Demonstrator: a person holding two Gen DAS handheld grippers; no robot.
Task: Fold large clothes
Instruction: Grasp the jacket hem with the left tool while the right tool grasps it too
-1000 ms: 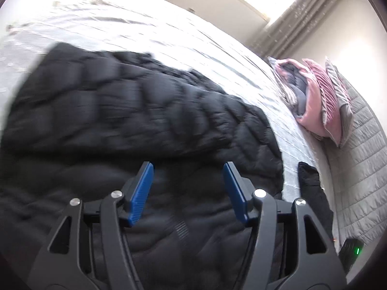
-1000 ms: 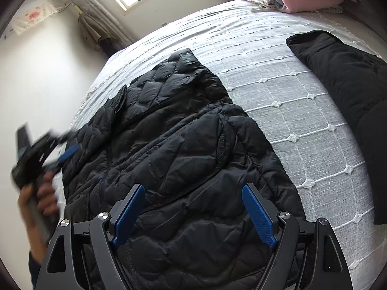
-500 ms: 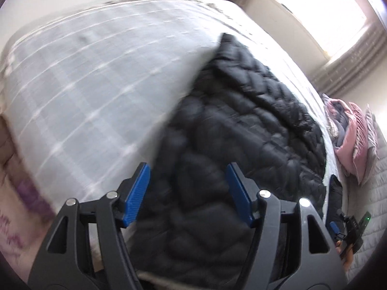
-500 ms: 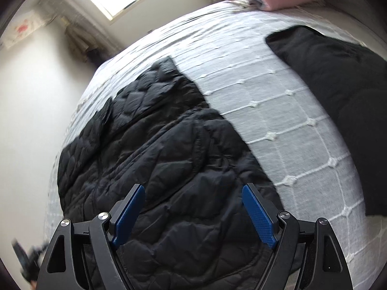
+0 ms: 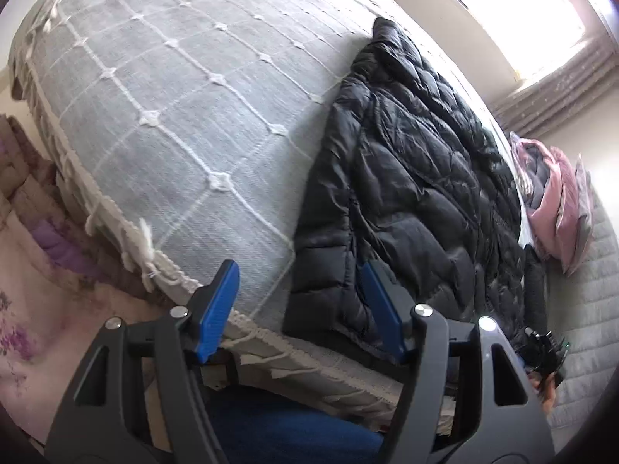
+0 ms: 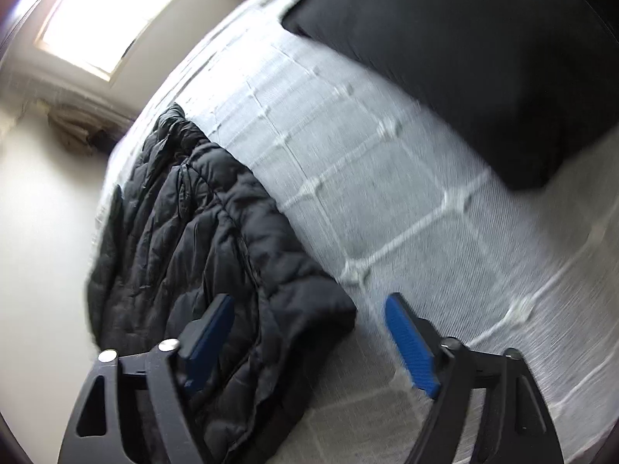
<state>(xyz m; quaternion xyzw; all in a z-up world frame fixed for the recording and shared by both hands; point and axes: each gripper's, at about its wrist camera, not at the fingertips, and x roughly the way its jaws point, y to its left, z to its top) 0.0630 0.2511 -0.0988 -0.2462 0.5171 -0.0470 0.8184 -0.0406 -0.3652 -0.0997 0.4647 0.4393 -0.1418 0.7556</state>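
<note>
1. The left hand-held gripper (image 5: 300, 307) has swung off the middle of the black quilted jacket (image 5: 418, 178) to its near left corner at the bed (image 5: 162, 89) edge.
2. The right hand-held gripper (image 6: 309, 334) has dropped to the jacket's (image 6: 201, 239) near right corner, blue fingers (image 6: 410, 344) astride the hem.
3. The folded black garment (image 6: 464, 58) now fills more of the right wrist view.
4. Both views have tilted.
</note>
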